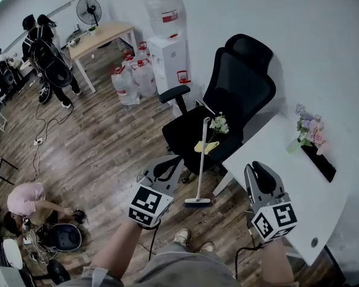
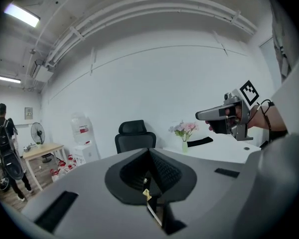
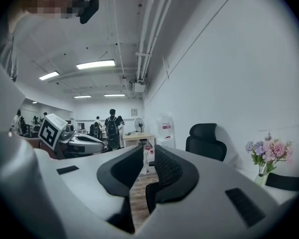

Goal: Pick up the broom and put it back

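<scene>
Broom (image 1: 201,160): upright against the black chair (image 1: 242,82), untouched. In front of the chair: left hand-held gripper (image 1: 166,164), jaws pressed together; right hand-held gripper (image 1: 258,170), jaws slightly spread, empty.

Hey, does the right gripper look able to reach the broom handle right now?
Probably yes. The broom stands against the black chair, just beyond the corner of the white table, with only open air between it and the right gripper, whose empty jaws are slightly apart.

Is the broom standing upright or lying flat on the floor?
Upright: the broom's head rests on the wooden floor and its handle rises against the black chair's seat.
</scene>
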A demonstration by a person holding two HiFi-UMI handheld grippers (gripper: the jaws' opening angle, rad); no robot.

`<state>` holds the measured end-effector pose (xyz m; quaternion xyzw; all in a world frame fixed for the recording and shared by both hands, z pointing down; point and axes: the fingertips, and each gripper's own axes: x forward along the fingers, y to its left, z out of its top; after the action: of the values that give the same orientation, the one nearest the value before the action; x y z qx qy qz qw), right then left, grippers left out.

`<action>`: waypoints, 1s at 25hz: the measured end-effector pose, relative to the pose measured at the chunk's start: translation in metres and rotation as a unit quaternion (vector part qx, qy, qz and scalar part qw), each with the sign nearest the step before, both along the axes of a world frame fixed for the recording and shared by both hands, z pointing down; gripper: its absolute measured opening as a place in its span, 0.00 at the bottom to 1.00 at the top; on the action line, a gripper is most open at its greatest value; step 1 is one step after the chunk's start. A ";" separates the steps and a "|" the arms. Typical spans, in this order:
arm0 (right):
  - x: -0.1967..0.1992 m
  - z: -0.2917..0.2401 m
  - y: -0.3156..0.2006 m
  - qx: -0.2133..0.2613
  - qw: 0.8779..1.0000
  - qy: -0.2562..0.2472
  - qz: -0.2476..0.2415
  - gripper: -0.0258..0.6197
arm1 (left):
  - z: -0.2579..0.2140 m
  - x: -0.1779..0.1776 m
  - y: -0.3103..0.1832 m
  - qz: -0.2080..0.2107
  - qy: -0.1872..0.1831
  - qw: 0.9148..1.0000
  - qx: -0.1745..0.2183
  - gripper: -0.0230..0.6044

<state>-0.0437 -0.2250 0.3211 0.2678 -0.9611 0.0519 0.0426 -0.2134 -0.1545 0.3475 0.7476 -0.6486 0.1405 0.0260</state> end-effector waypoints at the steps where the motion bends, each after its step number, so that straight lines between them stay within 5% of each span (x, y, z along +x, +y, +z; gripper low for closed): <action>1: 0.004 -0.001 0.006 0.000 1.000 -0.001 -0.001 0.16 | -0.004 0.004 0.004 0.004 0.001 1.000 0.004 0.06; 25: 0.060 0.024 0.083 -0.061 0.997 0.001 -0.037 0.09 | 0.022 0.066 0.046 0.049 0.000 0.998 -0.028 0.06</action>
<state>0.0164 -0.1421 0.3454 0.2288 -0.9654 0.1090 0.0616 -0.1469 -0.1082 0.3698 0.7775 -0.6069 0.1596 0.0406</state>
